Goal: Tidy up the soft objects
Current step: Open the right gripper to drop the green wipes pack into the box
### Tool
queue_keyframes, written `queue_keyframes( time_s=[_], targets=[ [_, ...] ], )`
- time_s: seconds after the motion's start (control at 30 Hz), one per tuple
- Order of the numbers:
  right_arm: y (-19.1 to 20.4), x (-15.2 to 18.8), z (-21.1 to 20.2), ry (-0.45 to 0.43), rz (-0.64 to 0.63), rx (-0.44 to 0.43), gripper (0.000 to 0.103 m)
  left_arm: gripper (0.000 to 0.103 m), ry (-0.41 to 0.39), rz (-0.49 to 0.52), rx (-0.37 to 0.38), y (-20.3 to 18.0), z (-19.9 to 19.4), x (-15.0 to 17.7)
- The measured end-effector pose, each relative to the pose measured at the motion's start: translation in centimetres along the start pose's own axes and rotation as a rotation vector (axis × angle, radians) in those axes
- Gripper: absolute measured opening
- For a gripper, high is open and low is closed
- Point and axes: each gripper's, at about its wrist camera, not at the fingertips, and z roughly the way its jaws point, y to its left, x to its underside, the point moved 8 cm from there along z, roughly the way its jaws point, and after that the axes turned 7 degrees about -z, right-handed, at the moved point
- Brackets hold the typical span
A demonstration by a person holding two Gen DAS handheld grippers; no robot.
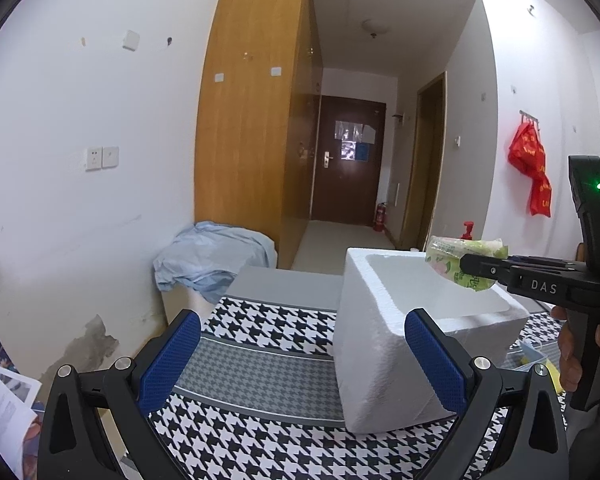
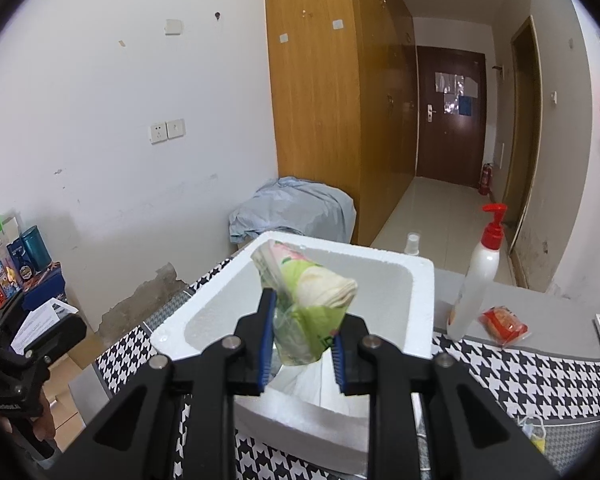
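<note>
The right tool (image 2: 302,350) is pinching a green tissue pack (image 2: 306,304) near its lower end; the blue pads (image 2: 266,336) press into the wrapper from both sides, and the pack stands up and forward of the jaws, tilted slightly away. The wrapper dents and folds at the pinch line, so the pack is judged light, soft and compressible, with a slick film surface; a hold across the middle of the body would likely be more secure than one at the loose end, where the film can slip or tear. Directly beneath and ahead of the right tool sits a white foam box (image 2: 416,276), open at the top, resting on the houndstooth-covered bench (image 2: 540,376); the pack hangs over its cavity, not yet set down. The left tool (image 1: 302,360) is spread wide and empty, with the near corner of the box just inside its right pad. Beyond the box, to the right of the right tool, stand a pump bottle (image 2: 478,280) and a red packet (image 2: 504,324).
</note>
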Motion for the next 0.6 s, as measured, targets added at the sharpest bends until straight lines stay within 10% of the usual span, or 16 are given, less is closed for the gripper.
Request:
queue_keyframes(
  time_s=[0.27, 0.43, 0.6],
  targets=[
    [-0.1, 0.4, 1.3, 0.037, 0.010, 0.002, 0.048, 0.102, 0.002, -0.004, -0.017, 0.3, 0.2, 0.0],
    [0.0, 0.3, 1.1, 0.029, 0.021, -0.017, 0.094, 0.102, 0.015, -0.004, -0.027, 0.7, 0.6, 0.2],
    [-0.2, 0.2, 0.7, 0.015, 0.021, -0.012, 0.098, 0.102, 0.016, -0.006, -0.033, 0.7, 0.5, 0.2]
  ],
)
